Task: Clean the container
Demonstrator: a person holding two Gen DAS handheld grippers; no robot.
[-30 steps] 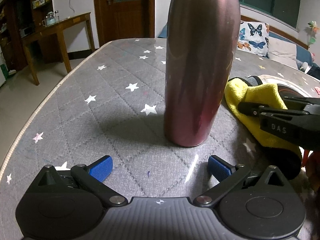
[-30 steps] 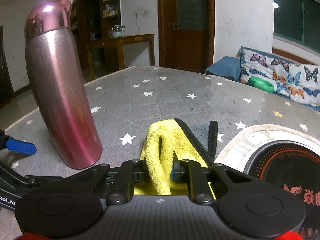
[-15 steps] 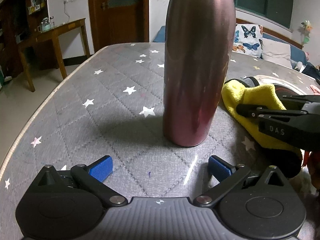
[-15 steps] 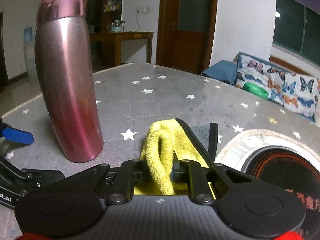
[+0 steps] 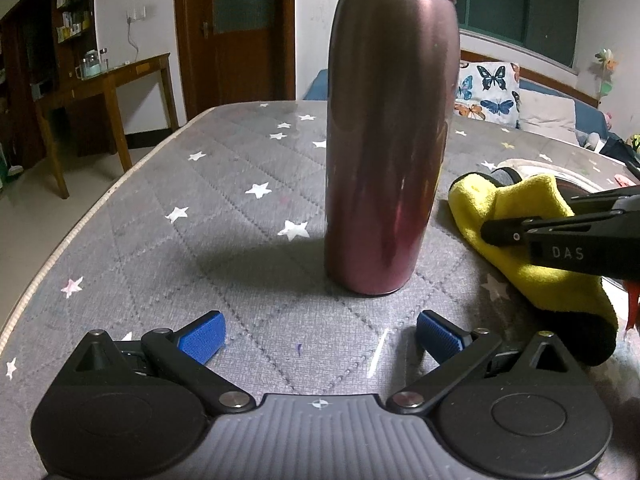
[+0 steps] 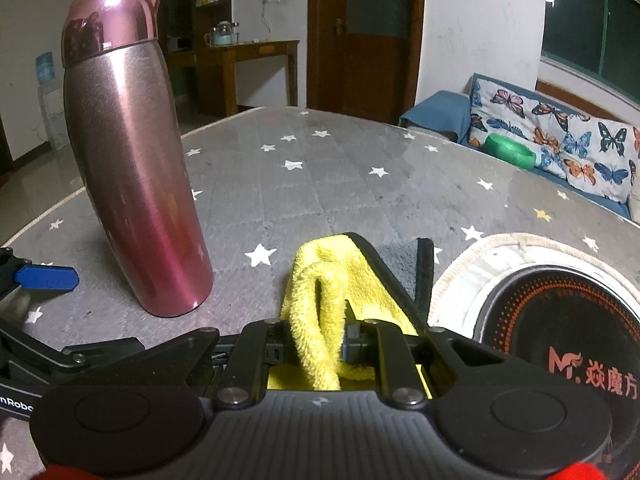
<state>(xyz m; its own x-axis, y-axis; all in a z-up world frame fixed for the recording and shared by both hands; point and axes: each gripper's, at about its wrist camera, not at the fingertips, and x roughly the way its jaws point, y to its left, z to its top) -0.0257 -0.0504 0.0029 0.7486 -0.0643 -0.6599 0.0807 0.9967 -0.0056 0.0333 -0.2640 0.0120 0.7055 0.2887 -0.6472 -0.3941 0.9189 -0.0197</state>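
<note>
While our view takes in a dim room with a wooden door (image 5: 236,32) and a side table (image 5: 108,80), we work over a grey quilted desk (image 5: 224,200) sewn with white stars. A butterfly cushion (image 6: 560,148) lies beyond it. Upright on the desk stands the pink metal bottle (image 5: 390,140), its shiny lid shaped with cat ears. Our left tongs (image 5: 320,334) are spread wide just short of it; our right tongs (image 6: 316,344) pinch a yellow cloth (image 6: 320,300) beside it.

Flask (image 6: 136,184) closer to R tongs (image 6: 316,344)
</note>
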